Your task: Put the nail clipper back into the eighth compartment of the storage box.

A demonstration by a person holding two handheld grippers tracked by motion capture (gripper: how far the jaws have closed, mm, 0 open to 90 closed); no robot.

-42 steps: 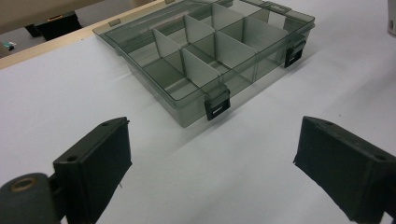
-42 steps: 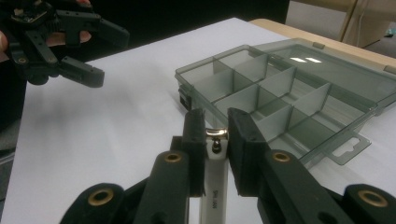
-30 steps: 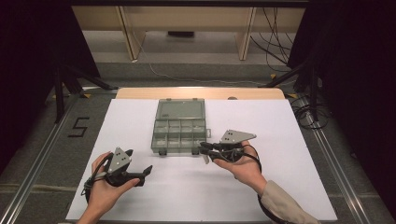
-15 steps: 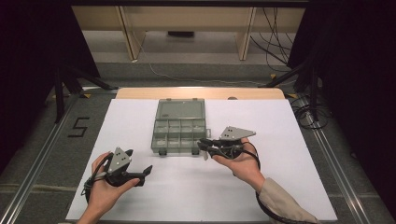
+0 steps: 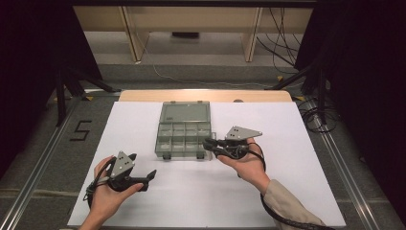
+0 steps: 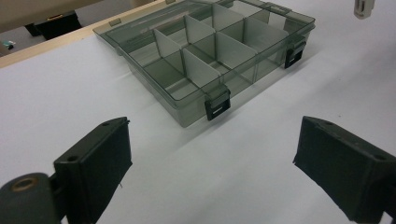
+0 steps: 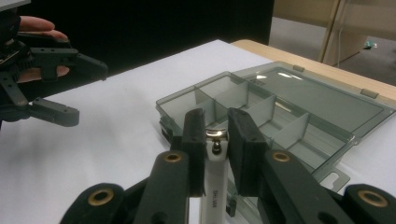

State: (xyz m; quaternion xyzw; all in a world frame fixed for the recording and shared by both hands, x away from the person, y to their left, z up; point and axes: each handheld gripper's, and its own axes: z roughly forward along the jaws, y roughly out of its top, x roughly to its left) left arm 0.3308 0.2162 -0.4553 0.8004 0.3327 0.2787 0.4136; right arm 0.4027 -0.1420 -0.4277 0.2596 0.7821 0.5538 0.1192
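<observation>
A smoky clear compartment box [image 5: 184, 136] lies open mid-table with its lid folded flat behind, and its compartments look empty [image 6: 210, 51] [image 7: 261, 112]. My right gripper [image 5: 207, 143] hovers at the box's front right corner, shut on a slim white item with a metal tip [image 7: 212, 186]. That white item [image 5: 201, 154] hangs down beside the corner, and its end [image 6: 363, 7] shows at the top right of the left gripper view. My left gripper [image 5: 142, 165] rests in the left hand near the front left, open with nothing between its jaws [image 6: 212, 144]. The right gripper view shows the left gripper [image 7: 88, 93] farther off.
A white sheet [image 5: 287, 124] covers the table, with a wooden edge [image 5: 143, 95] at the back. Two black latches [image 6: 217, 105] sit on the box's front wall. Metal rails run along both sides, a "5" mark [image 5: 80, 130] lies on the floor at left, and cables [image 5: 316, 115] at right.
</observation>
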